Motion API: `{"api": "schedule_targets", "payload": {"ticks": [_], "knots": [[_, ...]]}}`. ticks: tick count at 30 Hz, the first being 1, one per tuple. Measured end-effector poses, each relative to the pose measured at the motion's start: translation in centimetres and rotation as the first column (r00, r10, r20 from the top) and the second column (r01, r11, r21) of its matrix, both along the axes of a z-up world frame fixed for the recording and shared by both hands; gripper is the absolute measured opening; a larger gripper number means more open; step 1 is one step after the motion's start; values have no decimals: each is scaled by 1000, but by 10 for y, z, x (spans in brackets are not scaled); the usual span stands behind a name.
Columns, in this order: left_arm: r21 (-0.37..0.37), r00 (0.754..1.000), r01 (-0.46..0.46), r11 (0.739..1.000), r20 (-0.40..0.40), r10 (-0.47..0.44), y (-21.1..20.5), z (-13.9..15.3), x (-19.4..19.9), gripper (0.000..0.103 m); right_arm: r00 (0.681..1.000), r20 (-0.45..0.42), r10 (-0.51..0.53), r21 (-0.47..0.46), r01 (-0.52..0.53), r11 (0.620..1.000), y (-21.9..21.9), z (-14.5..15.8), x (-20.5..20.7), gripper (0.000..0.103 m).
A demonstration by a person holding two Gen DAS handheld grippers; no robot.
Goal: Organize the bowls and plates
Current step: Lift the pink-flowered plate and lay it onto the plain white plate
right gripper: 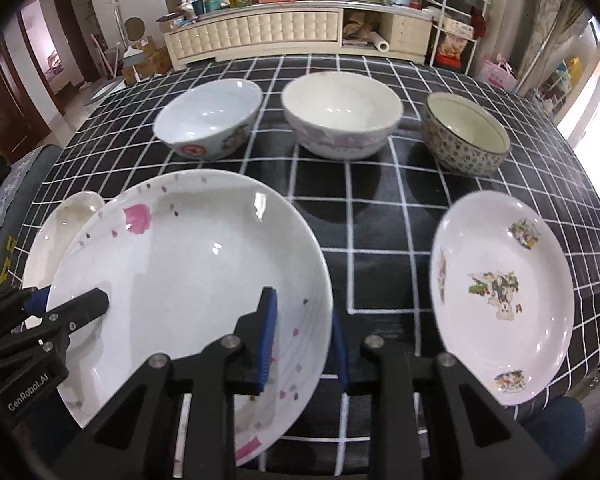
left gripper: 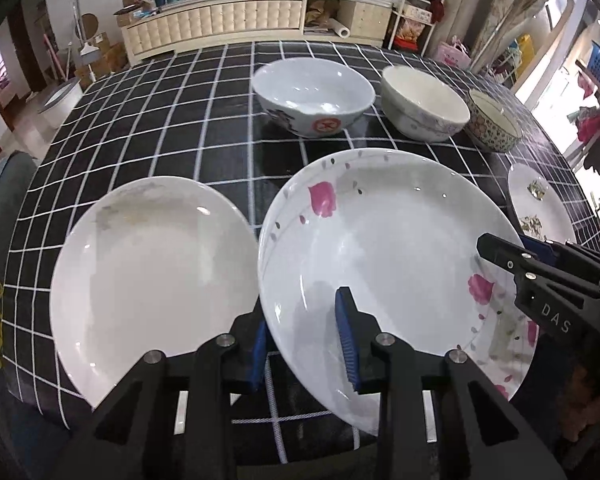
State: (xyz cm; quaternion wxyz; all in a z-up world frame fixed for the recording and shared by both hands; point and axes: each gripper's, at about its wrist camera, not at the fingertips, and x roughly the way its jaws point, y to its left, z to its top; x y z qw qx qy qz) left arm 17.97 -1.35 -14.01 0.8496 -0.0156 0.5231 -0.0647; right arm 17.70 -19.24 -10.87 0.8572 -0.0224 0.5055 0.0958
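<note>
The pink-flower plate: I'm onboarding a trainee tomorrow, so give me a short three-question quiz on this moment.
1. True or false: both the left gripper and right gripper straddle the rim of the pink-flower plate.
2. How many bowls stand in the far row?
3. Which plate lies to the right of the pink-flower plate: A) plain white plate B) cartoon plate?

Key: 1 true; 2 three; 3 B.

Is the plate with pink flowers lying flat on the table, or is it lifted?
Lifted and tilted: both tools straddle the flowered plate's rim, and its left edge overlaps the plain plate.
</note>
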Motion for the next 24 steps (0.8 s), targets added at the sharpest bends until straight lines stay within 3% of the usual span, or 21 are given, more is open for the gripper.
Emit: {"api": "schedule_targets", "payload": {"ticks": [24], "knots": [[2, 976, -218, 976, 17, 218, 132, 13, -56, 29, 981, 1, 195, -3, -195, 981, 130, 1, -16, 30]]}}
